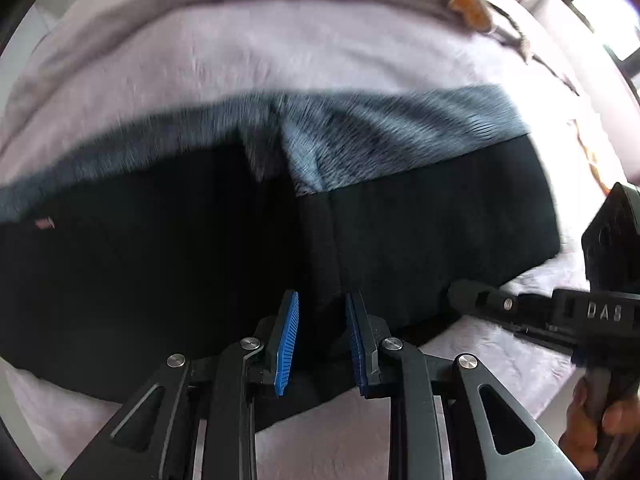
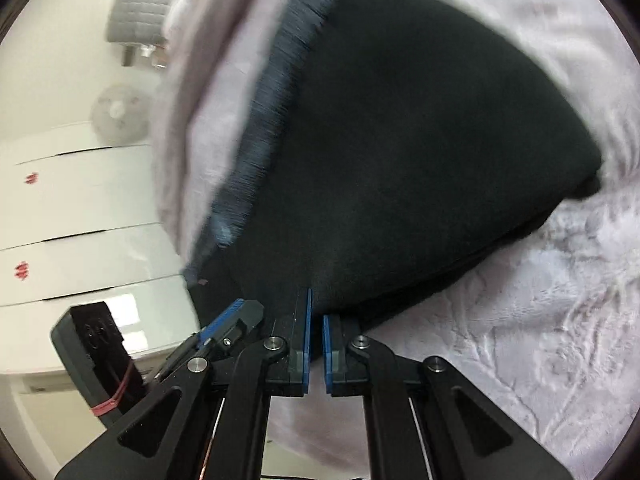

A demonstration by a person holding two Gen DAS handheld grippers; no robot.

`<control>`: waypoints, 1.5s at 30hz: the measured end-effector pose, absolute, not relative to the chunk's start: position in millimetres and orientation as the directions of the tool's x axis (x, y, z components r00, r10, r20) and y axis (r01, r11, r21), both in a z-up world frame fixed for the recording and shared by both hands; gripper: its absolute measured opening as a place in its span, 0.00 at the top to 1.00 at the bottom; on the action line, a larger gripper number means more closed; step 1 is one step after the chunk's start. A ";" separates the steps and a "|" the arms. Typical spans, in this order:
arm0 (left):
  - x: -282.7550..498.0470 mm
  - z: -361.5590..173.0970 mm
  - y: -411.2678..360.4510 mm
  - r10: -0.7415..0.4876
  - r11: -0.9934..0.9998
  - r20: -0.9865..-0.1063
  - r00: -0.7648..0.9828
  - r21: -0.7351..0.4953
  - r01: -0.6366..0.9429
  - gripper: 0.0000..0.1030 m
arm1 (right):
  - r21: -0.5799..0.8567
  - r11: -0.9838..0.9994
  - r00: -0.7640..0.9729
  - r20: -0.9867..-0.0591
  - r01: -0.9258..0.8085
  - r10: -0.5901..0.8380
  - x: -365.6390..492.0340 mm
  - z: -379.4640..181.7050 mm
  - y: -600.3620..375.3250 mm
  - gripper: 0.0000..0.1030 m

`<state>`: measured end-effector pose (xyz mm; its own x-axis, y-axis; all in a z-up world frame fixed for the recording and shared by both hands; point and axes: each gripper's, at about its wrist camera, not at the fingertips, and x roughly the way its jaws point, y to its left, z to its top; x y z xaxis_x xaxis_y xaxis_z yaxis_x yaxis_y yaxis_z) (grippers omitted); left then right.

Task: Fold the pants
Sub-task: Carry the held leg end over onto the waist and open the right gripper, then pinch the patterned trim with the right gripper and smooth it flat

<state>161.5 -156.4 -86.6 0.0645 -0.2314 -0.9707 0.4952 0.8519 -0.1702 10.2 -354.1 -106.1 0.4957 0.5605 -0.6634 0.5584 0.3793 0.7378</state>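
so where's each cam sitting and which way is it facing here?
Left wrist: sits on the left gripper, looks steeply down along its blue pads at the black pants with a grey fuzzy lining on a pale blanket; the right gripper and the hand holding it show at right.
Right wrist: sits on the right gripper, looks slantwise down across the pants; the left gripper shows at left.
Shared: pants, lining, blanket, both grippers.

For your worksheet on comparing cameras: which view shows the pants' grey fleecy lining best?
The left wrist view: the grey lining spreads broadly above the black pants. The right wrist view shows only a narrow blurred strip.
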 end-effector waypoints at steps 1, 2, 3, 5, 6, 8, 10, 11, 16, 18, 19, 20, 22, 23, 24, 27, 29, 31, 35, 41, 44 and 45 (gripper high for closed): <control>161.4 -90.3 -155.7 -0.230 0.858 -0.971 0.064 -0.171 0.484 0.74 | 0.732 0.368 0.485 -0.666 0.574 0.567 11.2 -117.1 -353.1 0.96; 160.9 -91.4 -155.0 -0.229 0.864 -0.971 0.067 -0.171 0.473 0.71 | 0.725 0.365 0.474 -0.669 0.584 0.572 11.1 -125.1 -351.3 0.96; 160.2 -89.0 -154.3 -0.217 0.871 -0.973 0.083 -0.154 0.466 0.57 | 0.719 0.375 0.464 -0.676 0.585 0.573 12.6 -127.7 -349.1 0.96; 158.7 -77.3 -149.7 -0.201 0.878 -0.970 0.139 -0.115 0.464 0.32 | 0.713 0.431 0.439 -0.689 0.553 0.577 16.7 -119.8 -345.4 0.92; 158.0 -71.0 -147.3 -0.207 0.879 -0.965 0.162 -0.111 0.464 0.31 | 0.712 0.460 0.420 -0.692 0.530 0.588 18.9 -113.4 -343.7 0.91; 158.1 -57.7 -138.7 -0.216 0.879 -0.959 0.185 -0.108 0.464 0.31 | 0.706 0.542 0.351 -0.703 0.457 0.619 23.0 -94.9 -339.0 0.87; 161.0 -43.2 -132.3 -0.216 0.884 -0.953 0.210 -0.099 0.457 0.31 | 0.725 0.588 0.333 -0.688 0.359 0.645 20.8 -69.4 -338.1 0.85; 163.9 -36.1 -132.5 -0.219 0.885 -0.949 0.226 -0.096 0.455 0.31 | 0.742 0.596 0.351 -0.670 0.306 0.654 19.4 -54.7 -344.0 0.84; 182.4 -15.0 -153.4 -0.256 0.884 -0.931 0.259 -0.117 0.453 0.31 | 0.693 0.669 0.519 -0.689 0.268 0.506 33.8 -10.1 -417.2 0.40; 189.7 -16.6 -175.1 -0.261 0.879 -0.930 0.259 -0.118 0.461 0.31 | 0.661 0.677 0.544 -0.716 0.325 0.438 47.0 -15.8 -449.5 0.40; 192.5 -18.8 -181.6 -0.262 0.877 -0.930 0.257 -0.118 0.465 0.31 | 0.632 0.687 0.534 -0.743 0.359 0.404 54.4 -24.7 -465.8 0.40; 193.9 -19.0 -191.2 -0.265 0.874 -0.930 0.254 -0.121 0.471 0.31 | 0.619 0.692 0.524 -0.755 0.373 0.394 64.8 -29.8 -474.1 0.42; 195.8 -22.4 -210.7 -0.281 0.863 -0.929 0.242 -0.133 0.488 0.31 | 0.638 0.664 0.512 -0.749 0.389 0.420 75.2 -48.4 -492.5 0.49; 195.2 -25.0 -217.8 -0.283 0.859 -0.928 0.242 -0.133 0.494 0.31 | 0.673 0.625 0.514 -0.726 0.395 0.457 78.3 -58.6 -504.4 0.54; 195.6 -30.2 -228.9 -0.284 0.856 -0.927 0.244 -0.131 0.501 0.31 | 0.714 0.582 0.526 -0.691 0.390 0.495 80.8 -69.2 -511.7 0.56; 200.7 -45.1 -243.3 -0.272 0.859 -0.934 0.230 -0.128 0.495 0.31 | 0.798 0.460 0.541 -0.602 0.389 0.587 86.0 -98.3 -526.5 0.58; 203.5 -55.9 -245.9 -0.241 0.871 -0.944 0.223 -0.109 0.478 0.31 | 0.827 0.360 0.532 -0.555 0.431 0.639 93.1 -124.1 -532.3 0.60; 204.2 -62.7 -238.7 -0.217 0.883 -0.952 0.217 -0.096 0.460 0.31 | 0.827 0.323 0.522 -0.546 0.459 0.655 99.1 -138.3 -527.7 0.63; 201.3 -72.7 -224.8 -0.186 0.886 -0.958 0.219 -0.067 0.459 0.31 | 0.862 0.346 0.530 -0.502 0.370 0.683 106.6 -110.5 -508.1 0.66; 191.2 -87.5 -229.9 -0.178 0.849 -0.947 0.268 -0.010 0.529 0.27 | 0.599 0.718 0.385 -0.793 0.354 0.472 135.5 -90.2 -475.9 0.66; 190.4 -89.9 -231.9 -0.173 0.849 -0.943 0.285 0.004 0.528 0.26 | 0.461 0.827 0.328 -0.874 0.321 0.360 143.9 -98.1 -465.3 0.66; 191.0 -89.3 -230.5 -0.178 0.853 -0.944 0.279 -0.007 0.521 0.26 | 0.428 0.849 0.325 -0.887 0.309 0.329 146.4 -96.8 -458.5 0.66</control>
